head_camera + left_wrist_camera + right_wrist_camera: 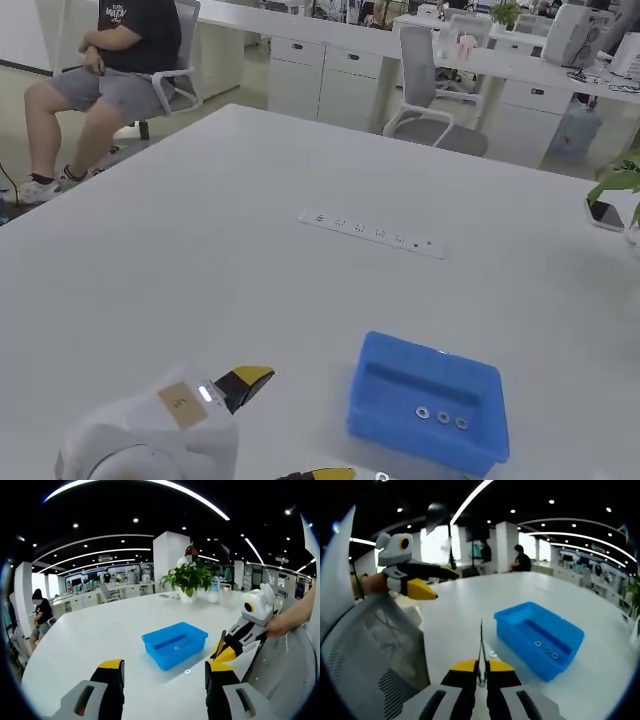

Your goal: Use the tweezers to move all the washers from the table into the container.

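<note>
Left gripper (162,672): jaws spread apart.
Right gripper (481,667): jaws pinching tweezers (481,640).
Container (522,617): blue; three washers (546,649) inside.
Table (200,250): one loose washer (493,654) near container.

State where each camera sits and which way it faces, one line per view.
Head view: on the headset, looking down at the blue container; the left hand-held gripper shows bottom left.
Left gripper view: on that gripper, facing the container; own jaws apart.
Right gripper view: on the right hand-held gripper, facing the container; jaws shut on the tweezers.
Shared: both gripper views show one loose washer.
</note>
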A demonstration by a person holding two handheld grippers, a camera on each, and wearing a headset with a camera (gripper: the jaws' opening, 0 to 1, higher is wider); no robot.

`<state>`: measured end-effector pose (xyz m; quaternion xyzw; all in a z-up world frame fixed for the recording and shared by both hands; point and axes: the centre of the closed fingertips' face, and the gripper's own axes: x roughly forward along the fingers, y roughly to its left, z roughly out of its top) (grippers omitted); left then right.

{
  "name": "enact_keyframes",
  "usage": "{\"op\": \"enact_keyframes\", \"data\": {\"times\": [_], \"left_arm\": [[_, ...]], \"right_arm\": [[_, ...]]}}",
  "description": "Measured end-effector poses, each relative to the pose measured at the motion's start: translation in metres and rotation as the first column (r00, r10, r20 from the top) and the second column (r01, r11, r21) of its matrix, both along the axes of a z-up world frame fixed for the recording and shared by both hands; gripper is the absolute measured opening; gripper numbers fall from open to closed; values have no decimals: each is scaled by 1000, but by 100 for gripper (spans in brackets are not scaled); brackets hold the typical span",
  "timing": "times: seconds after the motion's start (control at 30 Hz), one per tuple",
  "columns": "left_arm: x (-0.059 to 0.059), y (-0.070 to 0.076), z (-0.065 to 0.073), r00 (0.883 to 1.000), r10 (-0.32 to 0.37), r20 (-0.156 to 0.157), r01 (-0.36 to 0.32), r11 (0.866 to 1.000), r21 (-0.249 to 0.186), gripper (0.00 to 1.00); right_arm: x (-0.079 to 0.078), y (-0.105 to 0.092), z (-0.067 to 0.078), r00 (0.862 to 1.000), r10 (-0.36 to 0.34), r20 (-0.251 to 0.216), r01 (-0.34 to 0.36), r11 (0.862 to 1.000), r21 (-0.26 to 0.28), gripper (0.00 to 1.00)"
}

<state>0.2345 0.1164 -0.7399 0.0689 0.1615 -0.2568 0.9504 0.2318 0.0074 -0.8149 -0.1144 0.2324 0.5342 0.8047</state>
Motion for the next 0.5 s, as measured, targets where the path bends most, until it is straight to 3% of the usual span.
{"op": "enact_keyframes", "data": {"times": [0.3,0.5], "left_arm": [[0,1,0,1000,6,-2,-6,1000,-1,65],[0,2,-1,1000,10,-3,-10,1000,-3,65]], "right_arm": [[2,-5,1,1000,-16,-2,16,1000,-19,3],[6,-6,22,1000,-21,12,21,1000,7,3]]}}
